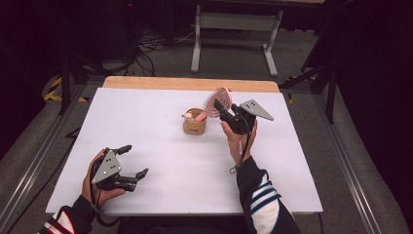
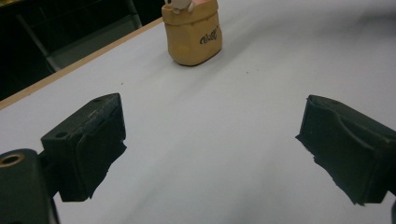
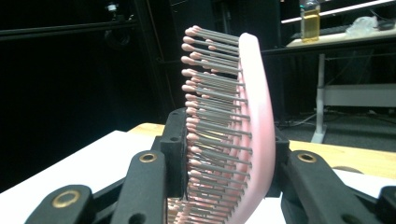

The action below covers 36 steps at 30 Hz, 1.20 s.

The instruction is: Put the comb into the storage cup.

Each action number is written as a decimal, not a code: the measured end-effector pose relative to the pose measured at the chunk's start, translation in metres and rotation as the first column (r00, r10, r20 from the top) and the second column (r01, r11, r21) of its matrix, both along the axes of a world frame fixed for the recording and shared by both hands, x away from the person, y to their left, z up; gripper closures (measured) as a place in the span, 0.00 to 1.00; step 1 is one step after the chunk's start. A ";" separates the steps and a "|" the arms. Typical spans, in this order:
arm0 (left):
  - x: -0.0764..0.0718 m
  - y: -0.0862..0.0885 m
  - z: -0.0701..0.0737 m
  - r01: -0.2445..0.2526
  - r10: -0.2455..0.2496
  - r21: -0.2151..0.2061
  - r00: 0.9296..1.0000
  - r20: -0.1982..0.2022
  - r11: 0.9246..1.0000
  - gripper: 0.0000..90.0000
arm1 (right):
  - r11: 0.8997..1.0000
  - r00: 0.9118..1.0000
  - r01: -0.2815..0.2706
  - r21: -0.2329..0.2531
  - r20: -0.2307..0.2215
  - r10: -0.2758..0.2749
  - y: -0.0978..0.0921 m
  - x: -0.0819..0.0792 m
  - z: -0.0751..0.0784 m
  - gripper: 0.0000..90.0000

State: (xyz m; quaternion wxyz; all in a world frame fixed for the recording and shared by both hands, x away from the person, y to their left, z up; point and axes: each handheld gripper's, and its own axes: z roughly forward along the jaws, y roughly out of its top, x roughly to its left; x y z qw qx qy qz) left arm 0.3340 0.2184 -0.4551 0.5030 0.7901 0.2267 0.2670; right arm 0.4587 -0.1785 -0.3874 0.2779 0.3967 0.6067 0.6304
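Note:
A small tan sack-shaped holder (image 1: 194,125) (image 2: 192,35) stands near the middle of the white table (image 1: 160,156), with a small figure at its rim. My right gripper (image 1: 220,107) (image 3: 224,154) is shut on a pink hairbrush (image 1: 216,100) (image 3: 233,126), whose handle end reaches down into the holder. The brush head, with its grey pink-tipped bristles, rises upright between the jaws in the right gripper view. My left gripper (image 1: 134,161) (image 2: 210,154) rests near the table's front left, open, with nothing between its jaws, and it faces the holder.
A wooden edge (image 1: 190,84) runs along the table's far side. Behind it stands a grey table frame (image 1: 234,29) on a dark floor with cables. A bottle (image 3: 310,21) sits on a far bench in the right gripper view.

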 end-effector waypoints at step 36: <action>0.001 -0.002 -0.001 0.006 -0.006 0.000 1.000 -0.007 1.000 0.09 | 0.999 0.999 0.036 -0.032 -0.005 -0.036 -0.009 -0.003 -0.006 0.64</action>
